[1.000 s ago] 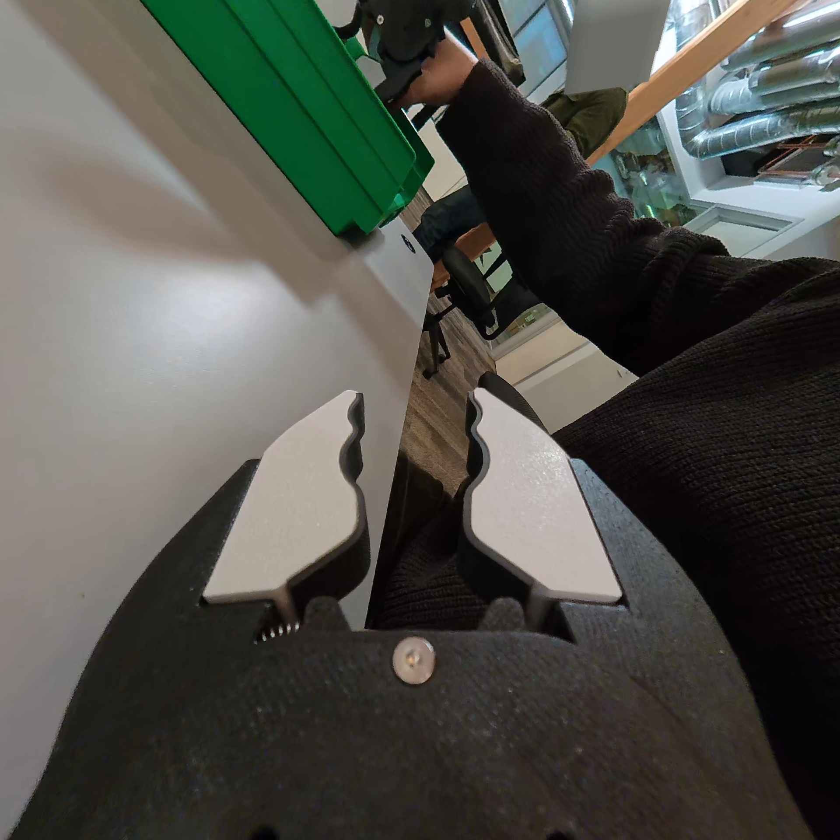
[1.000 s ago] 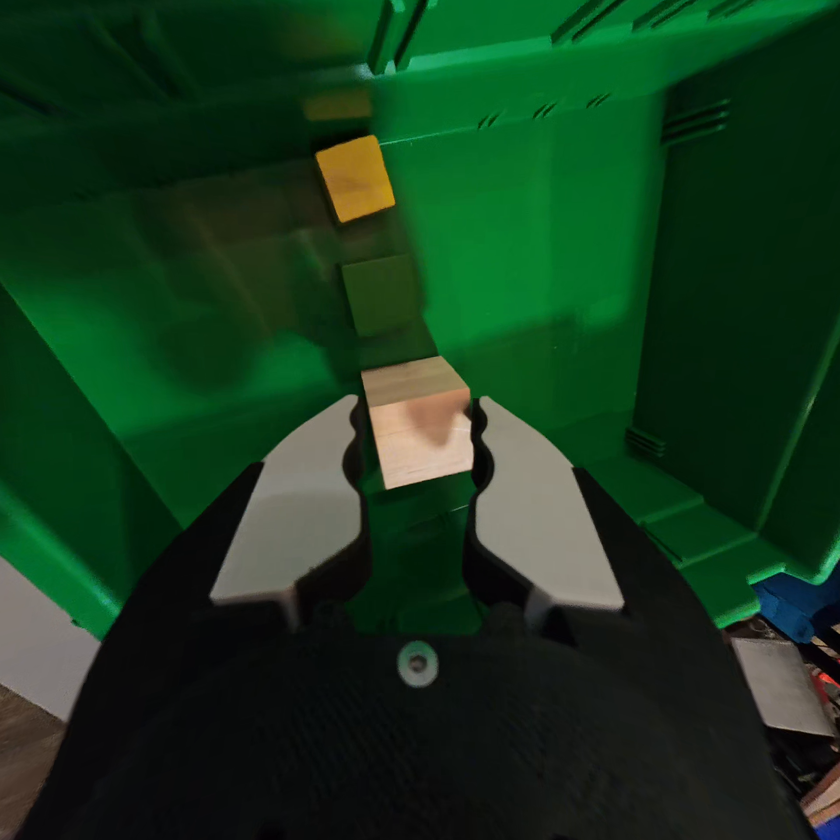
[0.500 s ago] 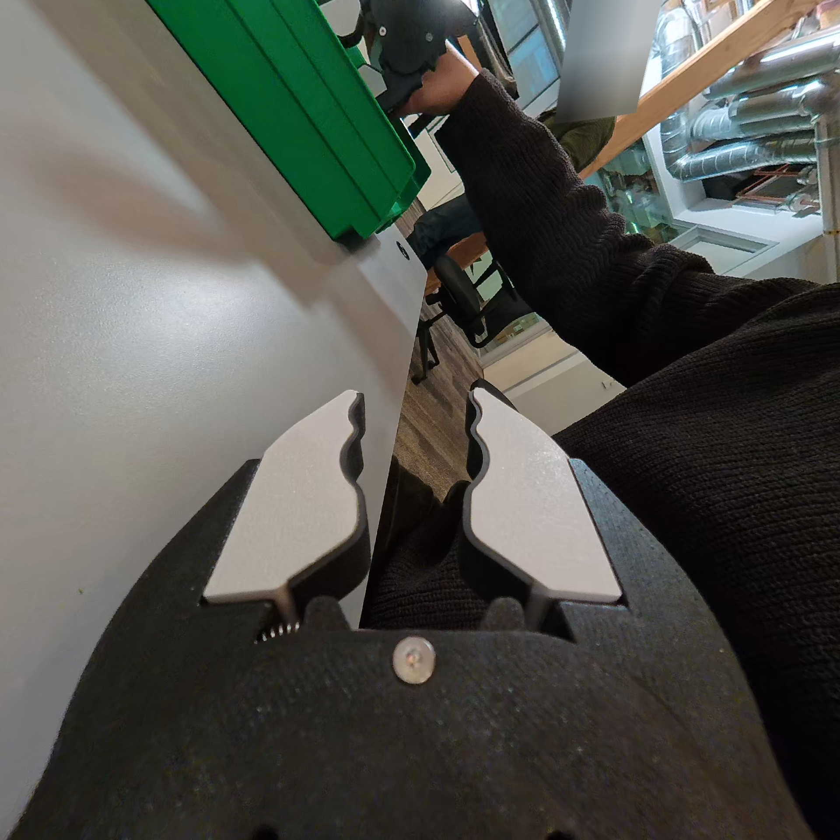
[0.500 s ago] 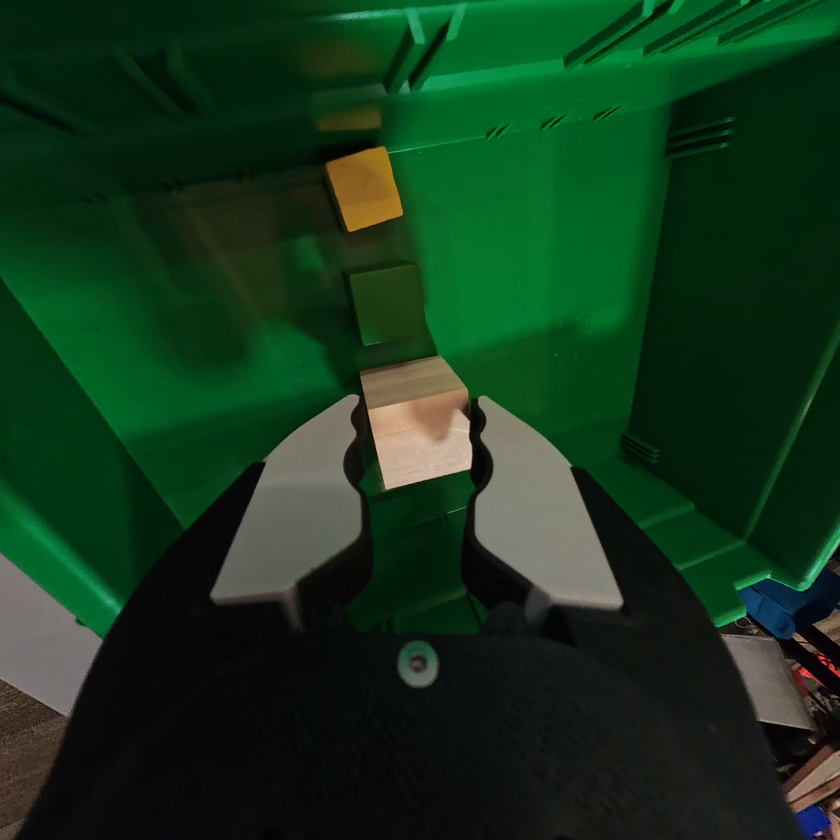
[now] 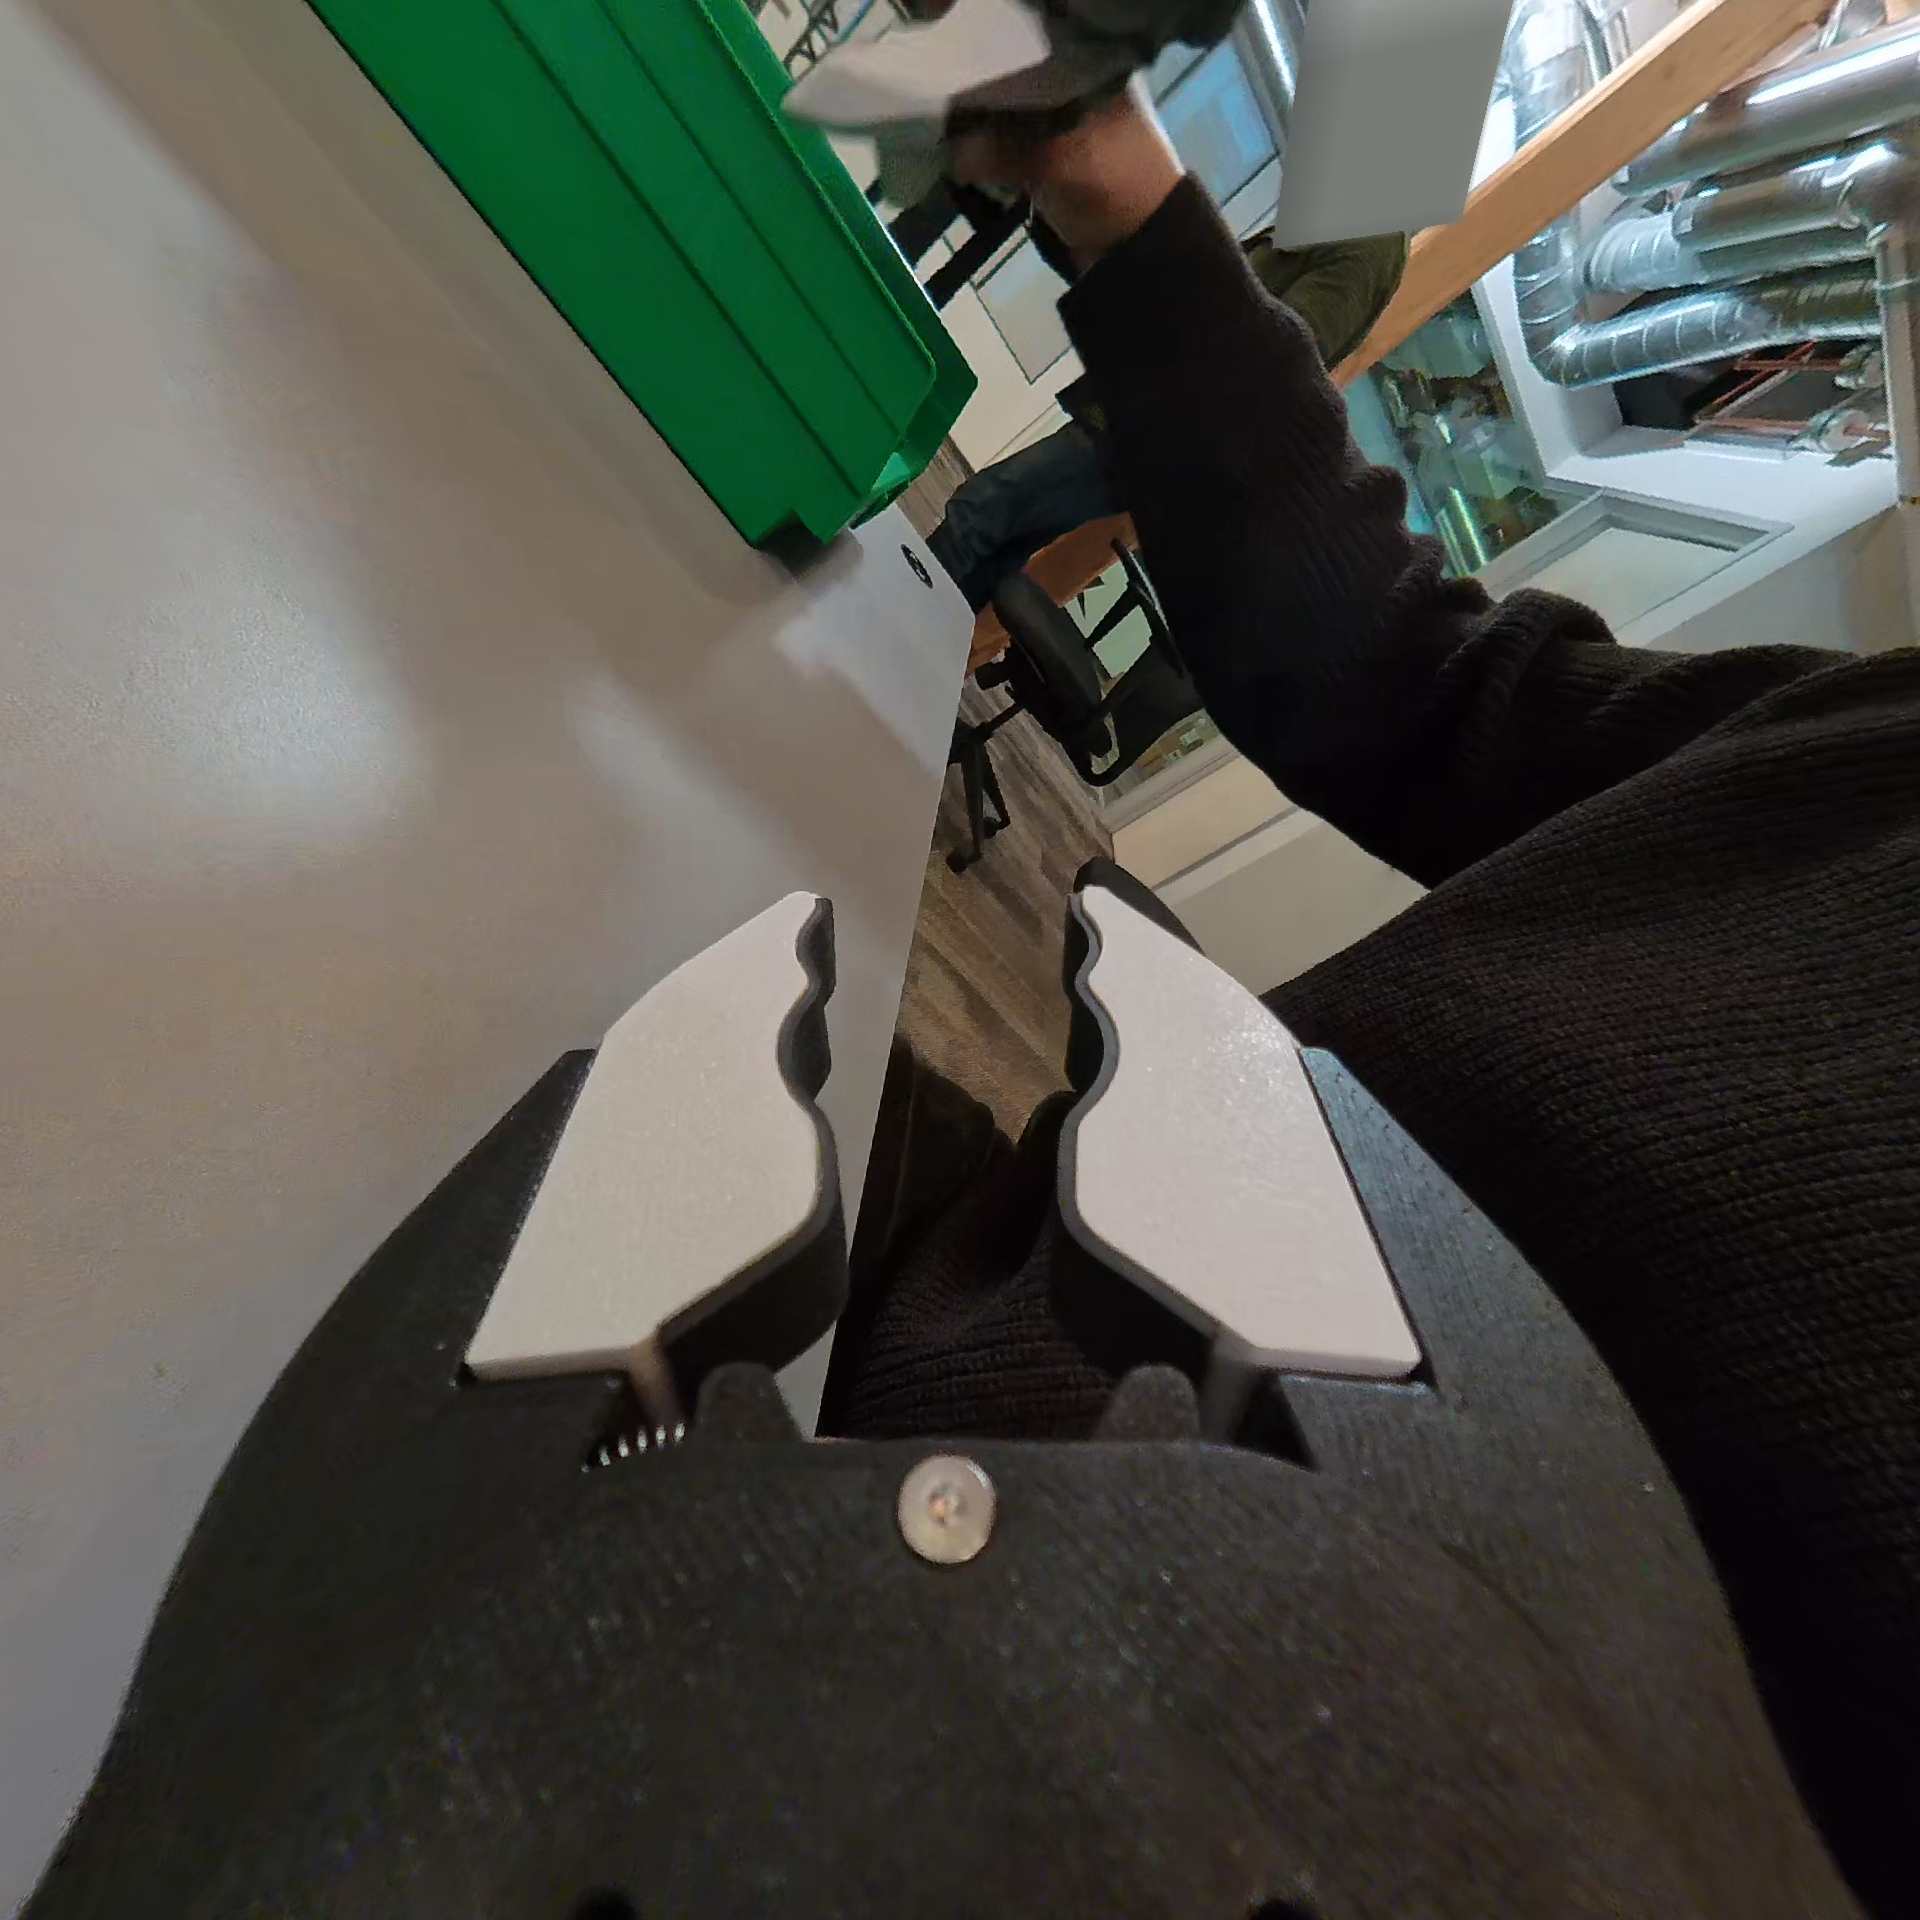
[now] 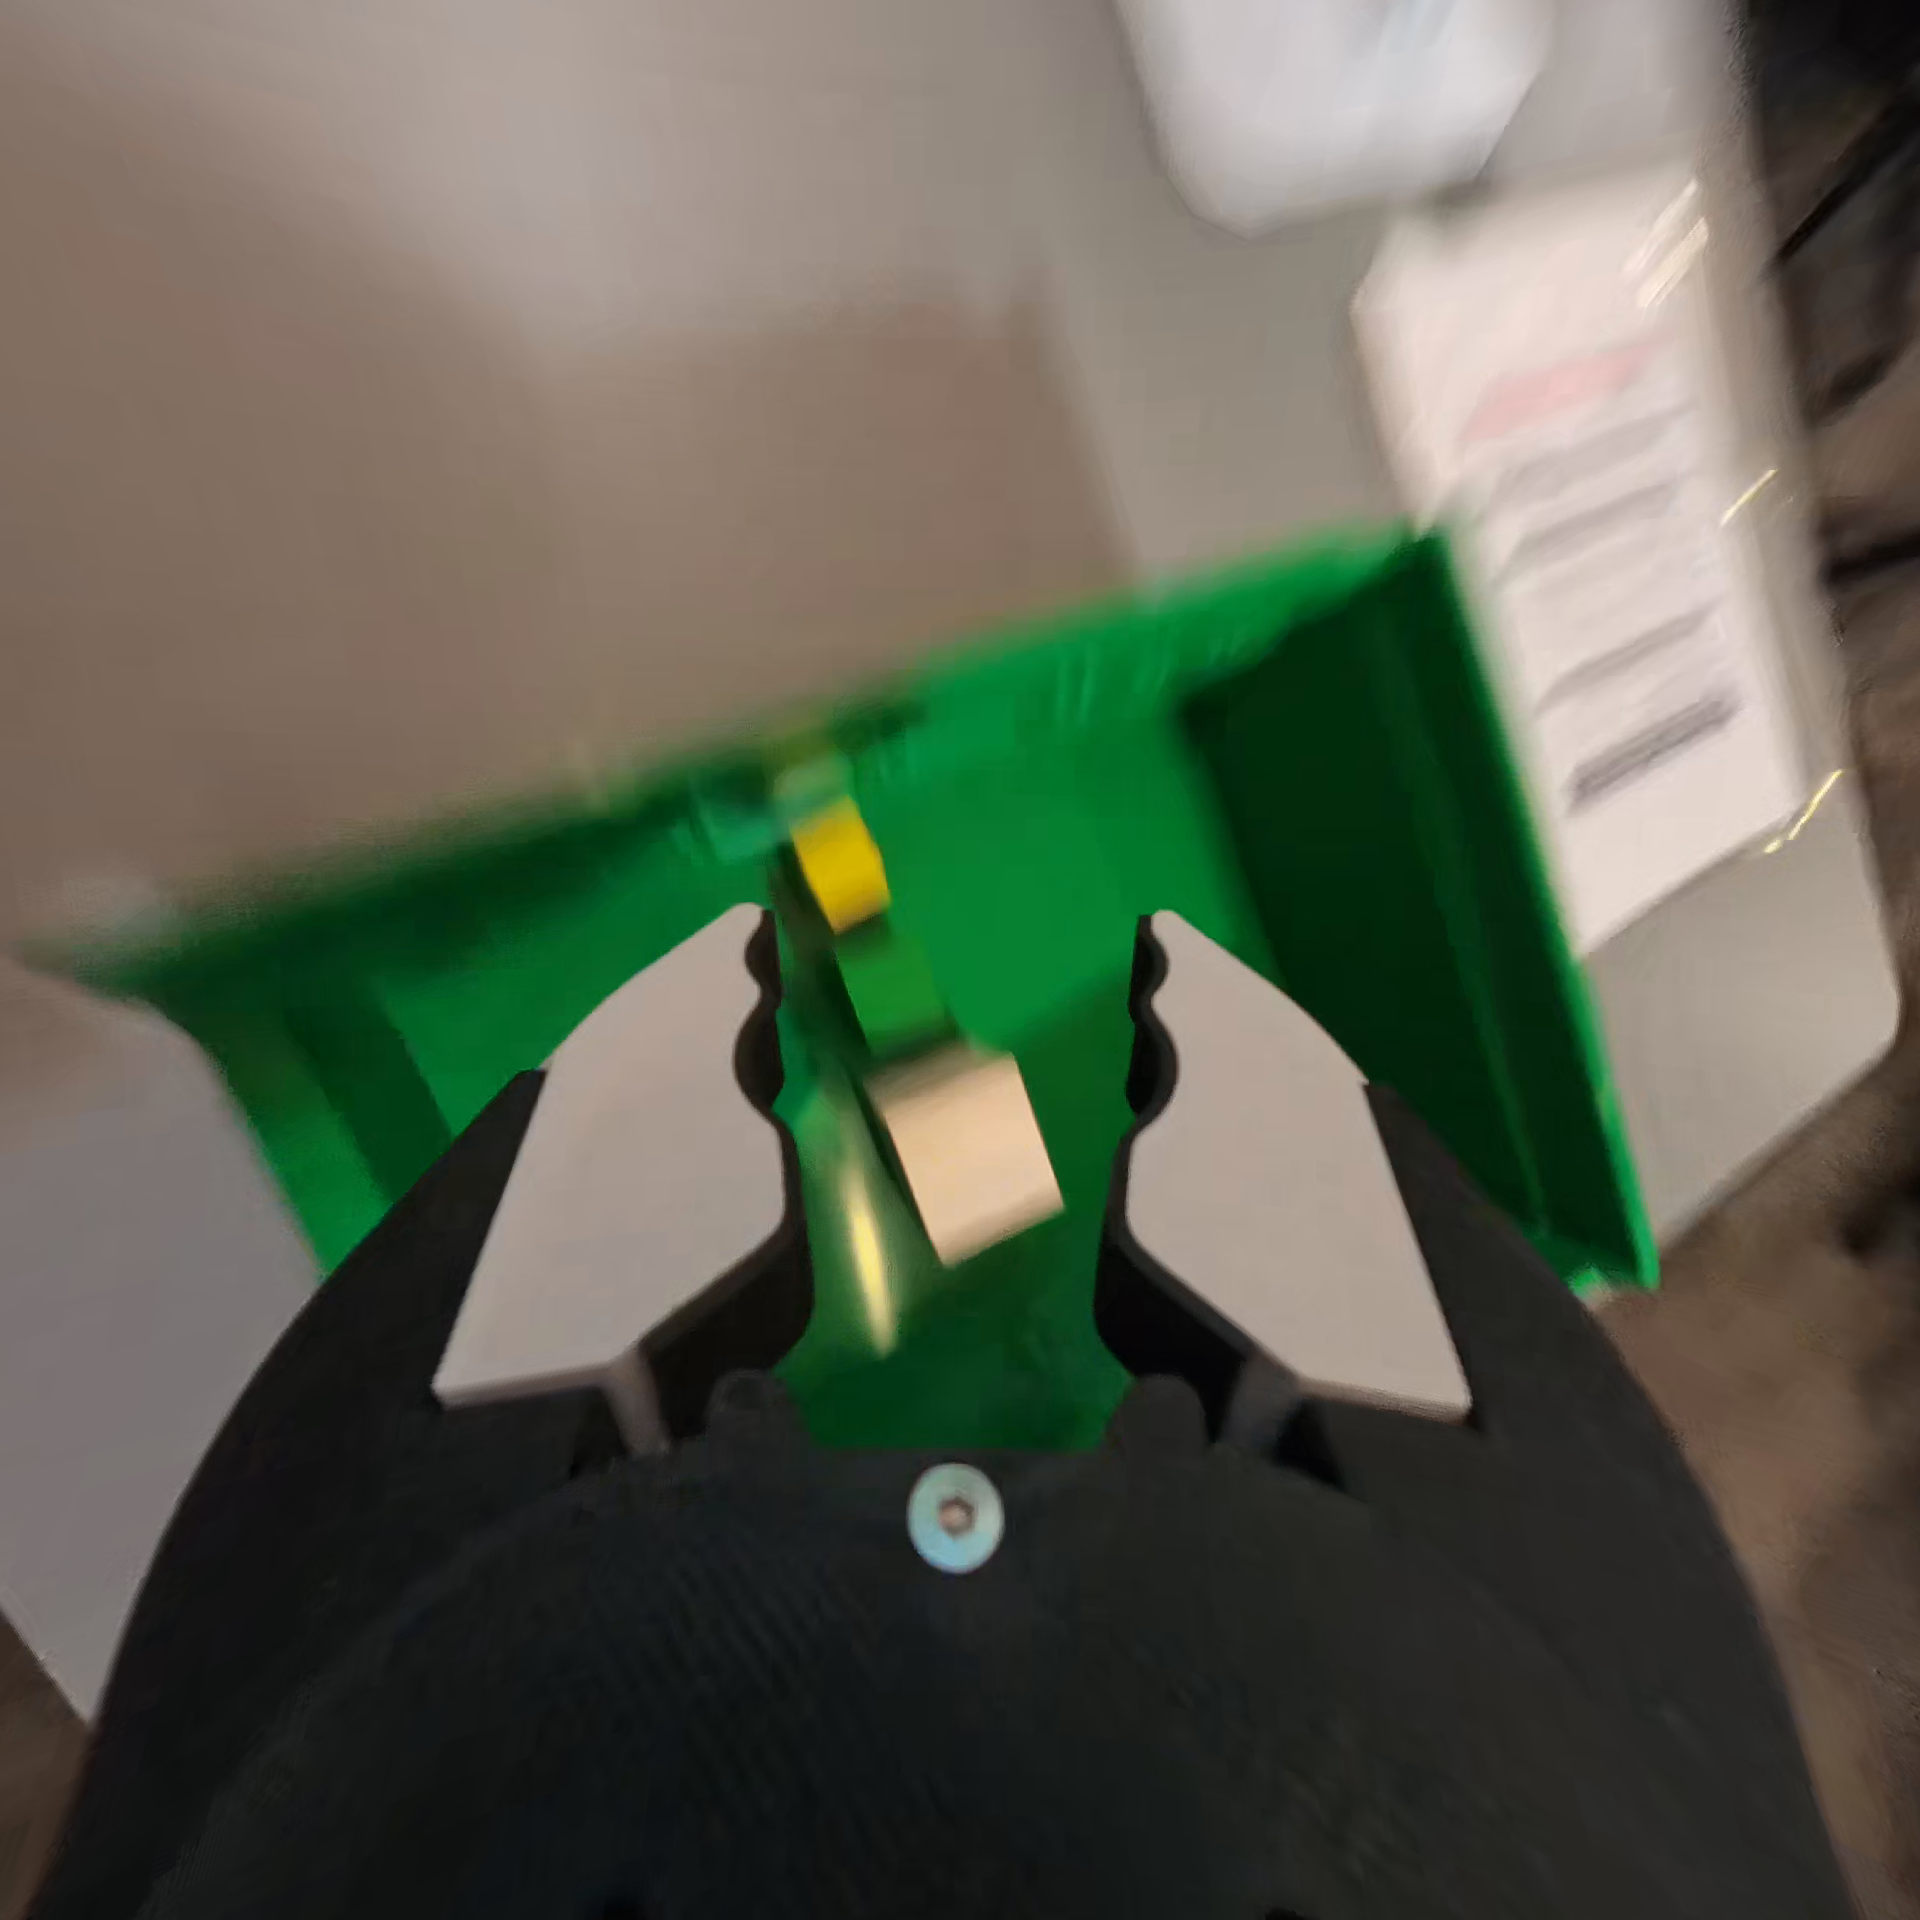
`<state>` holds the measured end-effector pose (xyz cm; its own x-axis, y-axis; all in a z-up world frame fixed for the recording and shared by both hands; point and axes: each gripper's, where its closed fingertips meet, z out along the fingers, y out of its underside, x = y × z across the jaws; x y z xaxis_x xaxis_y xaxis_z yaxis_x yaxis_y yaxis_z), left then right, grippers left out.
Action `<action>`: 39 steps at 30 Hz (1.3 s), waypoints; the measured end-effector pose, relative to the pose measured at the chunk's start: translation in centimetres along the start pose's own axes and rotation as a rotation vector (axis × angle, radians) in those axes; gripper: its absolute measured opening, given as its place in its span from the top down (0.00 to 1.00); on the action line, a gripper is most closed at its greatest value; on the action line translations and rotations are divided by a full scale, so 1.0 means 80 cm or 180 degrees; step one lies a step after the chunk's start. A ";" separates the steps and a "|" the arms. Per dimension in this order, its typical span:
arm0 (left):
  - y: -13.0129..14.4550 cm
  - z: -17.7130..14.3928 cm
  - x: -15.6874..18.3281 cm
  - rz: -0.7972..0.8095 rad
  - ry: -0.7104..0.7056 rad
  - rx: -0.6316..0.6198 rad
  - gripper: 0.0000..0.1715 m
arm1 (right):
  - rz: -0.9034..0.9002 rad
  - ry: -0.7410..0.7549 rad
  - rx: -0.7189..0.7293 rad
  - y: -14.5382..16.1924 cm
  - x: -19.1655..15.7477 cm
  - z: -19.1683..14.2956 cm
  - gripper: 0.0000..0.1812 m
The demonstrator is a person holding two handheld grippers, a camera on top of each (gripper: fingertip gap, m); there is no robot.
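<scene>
Grey counter [image 5: 260, 727] carries a green bin [image 6: 1039, 831]; my right gripper [image 6: 951, 925] hangs above it, fingers wide, empty; a pale wooden block [image 6: 966, 1153] lies inside beside a yellow one [image 6: 836, 868]; my left gripper [image 5: 951, 914], fingers parted, holds nothing at the counter's edge; best withdrawn straight, clear of the walls.

No legible writing; paper sheet [image 6: 1621, 582] blurred.
</scene>
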<state>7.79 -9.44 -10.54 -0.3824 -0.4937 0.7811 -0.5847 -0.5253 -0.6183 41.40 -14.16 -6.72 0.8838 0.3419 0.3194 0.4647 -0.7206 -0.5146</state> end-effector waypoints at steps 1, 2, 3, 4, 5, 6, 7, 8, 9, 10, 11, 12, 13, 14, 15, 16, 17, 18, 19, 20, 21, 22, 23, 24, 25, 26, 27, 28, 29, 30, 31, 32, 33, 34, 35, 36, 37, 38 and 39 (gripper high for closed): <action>0.000 0.001 0.000 0.0028 -0.0010 -0.0009 0.75 | 0.0161 0.0012 0.0317 -0.030 -0.006 -0.014 0.62; 0.001 0.001 0.001 0.0060 -0.0020 -0.0022 0.75 | 0.0332 0.0018 0.0626 -0.060 -0.012 -0.028 0.61; 0.002 0.002 0.002 0.0098 -0.0027 -0.0042 0.75 | 0.0490 0.0020 0.0907 -0.089 -0.020 -0.042 0.60; 0.003 0.002 0.003 0.0146 -0.0031 -0.0063 0.75 | 0.0606 -0.0020 0.1178 -0.116 -0.032 -0.056 0.58; 0.003 0.003 0.007 0.0213 -0.0004 -0.0074 0.75 | 0.0716 -0.0039 0.1424 -0.141 -0.045 -0.068 0.58; 0.002 0.002 0.016 0.0294 0.0082 -0.0067 0.75 | 0.0800 -0.0065 0.1656 -0.163 -0.061 -0.078 0.57; 0.000 0.001 0.027 0.0366 0.0196 -0.0052 0.75 | 0.0858 -0.0128 0.1894 -0.184 -0.081 -0.086 0.55; -0.002 -0.001 0.038 0.0436 0.0299 -0.0043 0.74 | 0.0934 -0.0156 0.2106 -0.201 -0.101 -0.091 0.55; -0.005 -0.003 0.048 0.0523 0.0363 -0.0032 0.74 | 0.1034 -0.0178 0.2323 -0.217 -0.121 -0.093 0.55; -0.008 -0.006 0.055 0.0638 0.0366 -0.0013 0.74 | 0.1163 -0.0253 0.2564 -0.231 -0.143 -0.093 0.55; -0.012 -0.010 0.059 0.0777 0.0310 0.0006 0.74 | 0.1331 -0.0372 0.2796 -0.243 -0.167 -0.091 0.55; -0.019 -0.016 0.062 0.0925 0.0202 0.0033 0.73 | 0.1488 -0.0501 0.2973 -0.251 -0.190 -0.084 0.55; -0.028 -0.025 0.064 0.1065 0.0082 0.0087 0.73 | 0.1607 -0.0608 0.3041 -0.256 -0.214 -0.071 0.55; -0.041 -0.036 0.067 0.1166 -0.0050 0.0177 0.73 | 0.1699 -0.0704 0.3032 -0.257 -0.237 -0.056 0.56; -0.056 -0.049 0.066 0.1201 -0.0222 0.0275 0.73 | 0.1723 -0.0798 0.2956 -0.258 -0.260 -0.040 0.56; -0.070 -0.065 0.065 0.1191 -0.0376 0.0340 0.74 | 0.1635 -0.0902 0.2782 -0.258 -0.285 -0.025 0.55; -0.087 -0.084 0.064 0.1172 -0.0517 0.0425 0.75 | 0.1463 -0.1029 0.2579 -0.258 -0.309 -0.013 0.56; -0.107 -0.107 0.057 0.1132 -0.0737 0.0552 0.75 | 0.1332 -0.1068 0.2468 -0.258 -0.328 -0.003 0.57; -0.128 -0.134 0.050 0.1084 -0.0976 0.0701 0.77 | 0.1248 -0.1080 0.2449 -0.260 -0.341 0.004 0.58; -0.150 -0.165 0.045 0.1017 -0.1179 0.0882 0.77 | 0.1188 -0.1139 0.2441 -0.263 -0.354 0.009 0.59; -0.170 -0.200 0.039 0.0907 -0.1384 0.1070 0.77 | 0.1122 -0.1252 0.2390 -0.266 -0.368 0.014 0.59; -0.186 -0.233 0.034 0.0807 -0.1553 0.1229 0.76 | 0.1048 -0.1357 0.2317 -0.267 -0.379 0.019 0.58; -0.196 -0.265 0.029 0.0749 -0.1713 0.1338 0.74 | 0.0983 -0.1404 0.2268 -0.267 -0.386 0.023 0.58; -0.201 -0.295 0.017 0.0709 -0.1951 0.1386 0.73 | 0.0926 -0.1421 0.2241 -0.267 -0.392 0.028 0.59; -0.202 -0.324 0.003 0.0700 -0.2236 0.1384 0.70 | 0.0883 -0.1446 0.2205 -0.265 -0.396 0.033 0.59; -0.198 -0.349 -0.016 0.0684 -0.2550 0.1329 0.68 | 0.0852 -0.1483 0.2154 -0.262 -0.401 0.037 0.59; -0.189 -0.371 -0.035 0.0627 -0.2848 0.1217 0.65 | 0.0827 -0.1519 0.2107 -0.259 -0.405 0.041 0.59; -0.177 -0.385 -0.054 0.0550 -0.3062 0.1042 0.62 | 0.0805 -0.1538 0.2069 -0.257 -0.407 0.044 0.60; -0.163 -0.393 -0.069 0.0475 -0.3181 0.0862 0.61 | 0.0787 -0.1543 0.2032 -0.255 -0.409 0.047 0.60; -0.152 -0.397 -0.083 0.0403 -0.3288 0.0719 0.60 | 0.0767 -0.1546 0.2005 -0.253 -0.409 0.049 0.60; -0.142 -0.400 -0.096 0.0381 -0.3413 0.0594 0.59 | 0.0750 -0.1535 0.1994 -0.253 -0.409 0.049 0.60; -0.134 -0.403 -0.108 0.0399 -0.3561 0.0462 0.59 | 0.0736 -0.1509 0.1998 -0.253 -0.408 0.049 0.60; -0.127 -0.406 -0.118 0.0434 -0.3728 0.0315 0.59 | 0.0718 -0.1486 0.2003 -0.253 -0.407 0.048 0.60; -0.121 -0.408 -0.128 0.0485 -0.3879 0.0157 0.59 | 0.0699 -0.1465 0.2000 -0.252 -0.406 0.048 0.61; -0.116 -0.408 -0.135 0.0536 -0.3995 0.0013 0.59 | 0.0684 -0.1435 0.1988 -0.251 -0.405 0.048 0.61; -0.112 -0.406 -0.140 0.0583 -0.4049 -0.0091 0.59 | 0.0667 -0.1406 0.1963 -0.249 -0.404 0.050 0.61; -0.109 -0.400 -0.144 0.0608 -0.4018 -0.0151 0.60 | 0.0655 -0.1378 0.1912 -0.246 -0.403 0.054 0.62; -0.106 -0.392 -0.145 0.0594 -0.3932 -0.0173 0.59 | 0.0649 -0.1351 0.1837 -0.242 -0.402 0.059 0.62; -0.104 -0.386 -0.146 0.0558 -0.3863 -0.0173 0.59 | 0.0640 -0.1339 0.1763 -0.238 -0.403 0.064 0.63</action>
<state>-5.00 22.08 -11.82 0.4384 -0.8951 0.0814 -0.6325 -0.3716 -0.6797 4.34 -8.35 -11.26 0.8492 0.5185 -0.0998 0.1516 -0.4205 -0.8945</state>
